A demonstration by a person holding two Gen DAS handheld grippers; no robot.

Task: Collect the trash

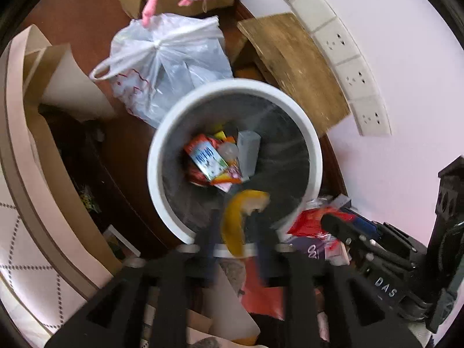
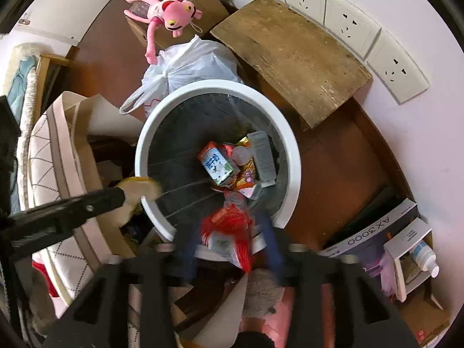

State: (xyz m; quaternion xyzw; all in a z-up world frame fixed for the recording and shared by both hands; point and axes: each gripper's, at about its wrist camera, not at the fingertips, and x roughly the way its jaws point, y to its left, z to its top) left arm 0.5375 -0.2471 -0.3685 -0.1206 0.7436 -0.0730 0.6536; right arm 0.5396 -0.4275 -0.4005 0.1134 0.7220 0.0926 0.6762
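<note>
A round white bin (image 1: 153, 156) with a black liner stands on the brown floor, with a milk carton (image 1: 207, 159), a grey box and wrappers at its bottom. My left gripper (image 1: 235, 219) is shut on a yellow banana peel (image 1: 232, 232) over the bin's near rim. The right gripper (image 1: 330, 221) comes in from the right beside a red wrapper (image 1: 308, 220). In the right wrist view my right gripper (image 2: 229, 229) is shut on that red wrapper (image 2: 223, 217) above the bin (image 2: 139, 156) rim. The left gripper (image 2: 120, 196) and the peel (image 2: 142, 187) sit at the rim's left.
A knotted white plastic bag (image 1: 168, 63) and a wooden board (image 1: 293, 66) lie behind the bin. A pink plush toy (image 2: 171, 14) rests on a cardboard box. Wall sockets (image 2: 348, 26) line the wall. A box marked AX3000 (image 2: 374, 232) is at the right, a quilted mattress edge (image 2: 52, 156) at the left.
</note>
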